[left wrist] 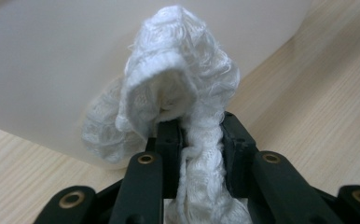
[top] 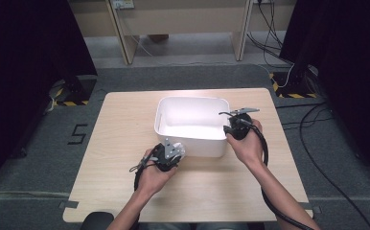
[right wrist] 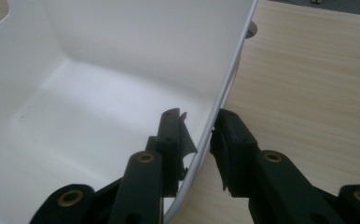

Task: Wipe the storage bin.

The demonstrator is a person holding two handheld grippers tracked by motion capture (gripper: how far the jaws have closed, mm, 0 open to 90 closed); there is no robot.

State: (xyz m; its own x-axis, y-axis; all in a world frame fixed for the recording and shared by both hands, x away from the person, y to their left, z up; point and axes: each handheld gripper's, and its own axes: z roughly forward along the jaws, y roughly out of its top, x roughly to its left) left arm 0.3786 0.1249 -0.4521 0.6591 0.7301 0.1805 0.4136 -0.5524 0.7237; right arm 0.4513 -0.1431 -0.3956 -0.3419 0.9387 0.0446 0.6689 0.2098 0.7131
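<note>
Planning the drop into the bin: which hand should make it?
Left. Its hand-held gripper is shut on the white cloth beside the white bin; the right hand-held gripper straddles the bin's wall, probably steadying it.

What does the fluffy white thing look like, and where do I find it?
Find the wooden table, then the white tub on it. Just outside the tub's near wall, the left gripper pinches a white cloth: soft, knitted and crumpled, unlike the smooth hard tub.

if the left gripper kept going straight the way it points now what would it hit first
Probably the outer wall of the white plastic bin, right ahead of the left gripper and the white knitted cloth it clamps; the gap between them is hard to judge.
</note>
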